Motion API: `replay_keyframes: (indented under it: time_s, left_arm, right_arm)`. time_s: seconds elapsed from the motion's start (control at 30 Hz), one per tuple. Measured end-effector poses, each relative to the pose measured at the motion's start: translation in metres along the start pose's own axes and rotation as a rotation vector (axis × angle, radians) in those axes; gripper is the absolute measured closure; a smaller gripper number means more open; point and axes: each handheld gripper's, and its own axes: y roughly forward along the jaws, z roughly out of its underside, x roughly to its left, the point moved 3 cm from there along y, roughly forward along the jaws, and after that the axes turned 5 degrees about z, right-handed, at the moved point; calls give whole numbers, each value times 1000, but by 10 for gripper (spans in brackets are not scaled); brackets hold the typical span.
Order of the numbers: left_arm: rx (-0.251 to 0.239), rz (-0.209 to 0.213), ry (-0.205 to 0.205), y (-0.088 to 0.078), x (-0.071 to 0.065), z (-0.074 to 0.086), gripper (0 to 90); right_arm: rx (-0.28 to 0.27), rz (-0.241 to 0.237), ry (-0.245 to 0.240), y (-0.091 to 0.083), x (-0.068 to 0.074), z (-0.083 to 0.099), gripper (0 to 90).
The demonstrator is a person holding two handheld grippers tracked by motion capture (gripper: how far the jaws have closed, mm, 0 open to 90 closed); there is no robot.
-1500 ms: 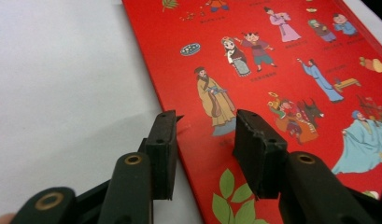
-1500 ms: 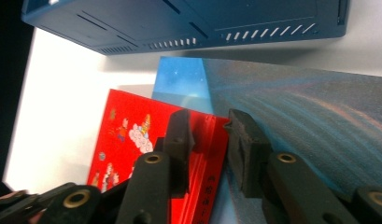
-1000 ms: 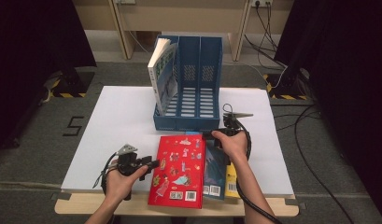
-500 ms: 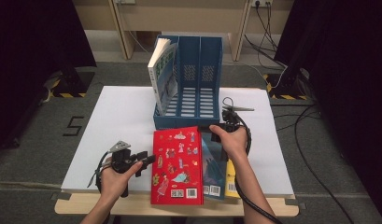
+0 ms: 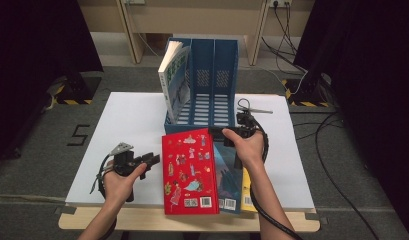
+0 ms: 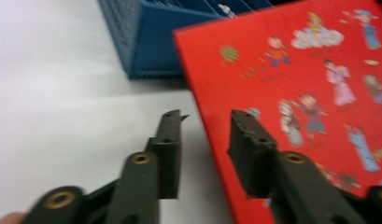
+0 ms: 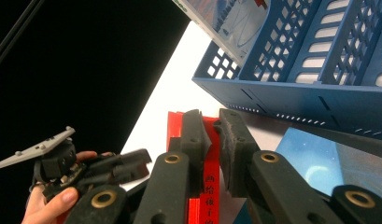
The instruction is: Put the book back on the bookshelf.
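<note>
- The left gripper (image 5: 151, 159) is held just beside the red book (image 5: 188, 172); its fingers have just been closing, with nothing pressed between them.
- The red book's far edge is clamped by the right gripper (image 7: 211, 135) and has been raised off the stack on the bench (image 5: 132, 120) since a second ago.
- Beyond, the blue file rack (image 5: 212, 82) stands ready for it, judging by the lift.

Four books (image 5: 188, 172), one blue rack (image 5: 212, 85), two tongs (image 5: 151, 160).

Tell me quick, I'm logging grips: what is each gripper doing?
Left gripper: open, jaws just closing in, astride the red book's edge, not pressing.
Right gripper: shut on the red book's far edge.
</note>
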Motion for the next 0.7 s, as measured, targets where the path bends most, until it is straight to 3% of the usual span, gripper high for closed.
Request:
replay_keyframes:
  time_s: [0.07, 0.1, 0.13, 0.3, 0.57, 0.7]
  left_arm:
    - [1, -13, -1, 0, 2, 0, 742]
    - [23, -50, 17, 2, 8, 1, 778]
    - [42, -54, 7, 6, 12, 4, 795]
    - [115, -20, -65, 28, 25, 18, 839]
    - [112, 29, -40, 33, 9, 10, 893]
    - [117, 24, -35, 32, 7, 8, 895]
  right_arm:
    - [-1, 2, -1, 0, 0, 0, 818]
    - [-6, -1, 1, 0, -1, 0, 818]
    - [-8, -3, 1, -1, -1, 0, 818]
    - [-23, -10, -11, -2, 3, 0, 818]
    - [-31, -13, -14, -1, 5, -2, 818]
    - [-43, -13, -16, 0, 6, -1, 818]
